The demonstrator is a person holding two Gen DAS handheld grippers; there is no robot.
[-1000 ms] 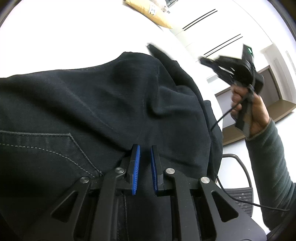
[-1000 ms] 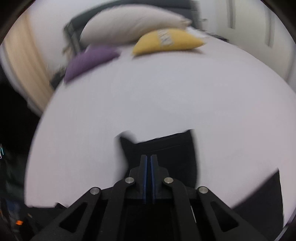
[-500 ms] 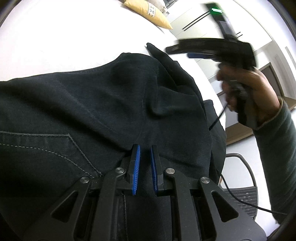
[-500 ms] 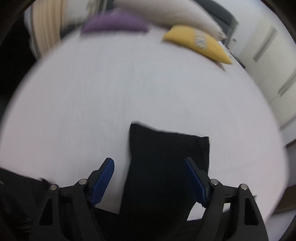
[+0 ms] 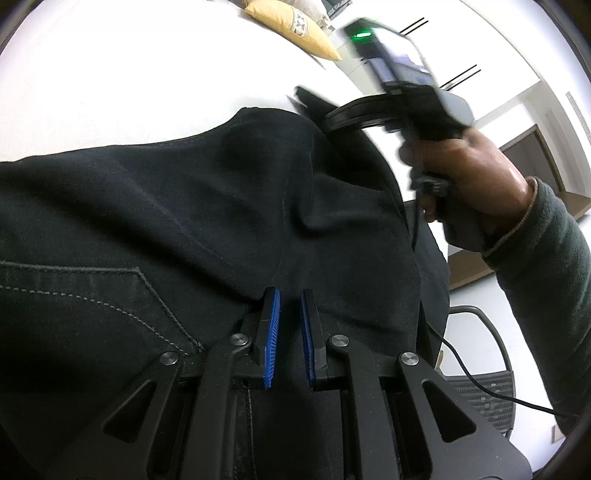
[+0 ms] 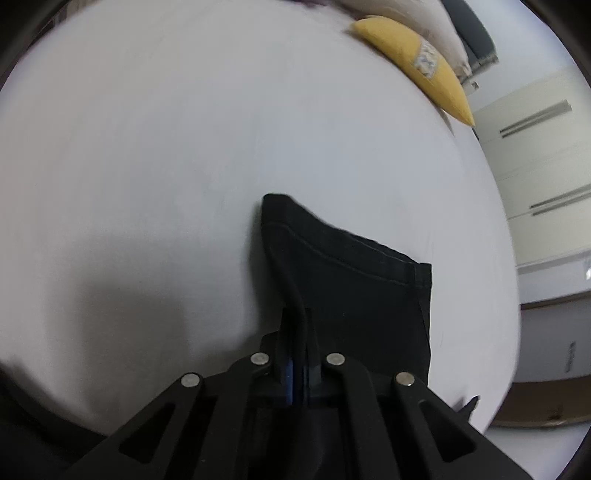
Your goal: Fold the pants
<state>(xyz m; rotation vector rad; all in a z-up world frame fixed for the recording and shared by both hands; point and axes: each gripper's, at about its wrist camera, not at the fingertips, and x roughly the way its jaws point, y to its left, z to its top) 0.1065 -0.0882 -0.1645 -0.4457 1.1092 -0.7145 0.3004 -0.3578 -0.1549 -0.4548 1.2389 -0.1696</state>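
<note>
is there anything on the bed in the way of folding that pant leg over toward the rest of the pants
Nothing visible. The right gripper is pinched shut on the pant leg near its hem, and the white bed beside it is bare. The yellow pillow sits far off at the bed's far edge. The left gripper clamps the pants.

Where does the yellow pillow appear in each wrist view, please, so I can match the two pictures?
Left wrist: yellow pillow at top centre, on the far side of the white bed, beyond the black pants.
Right wrist: the pillow at upper right, on the bed's far edge.
Shared landmark: the white cabinet doors with dark bar handles, right of the pillow.
</note>
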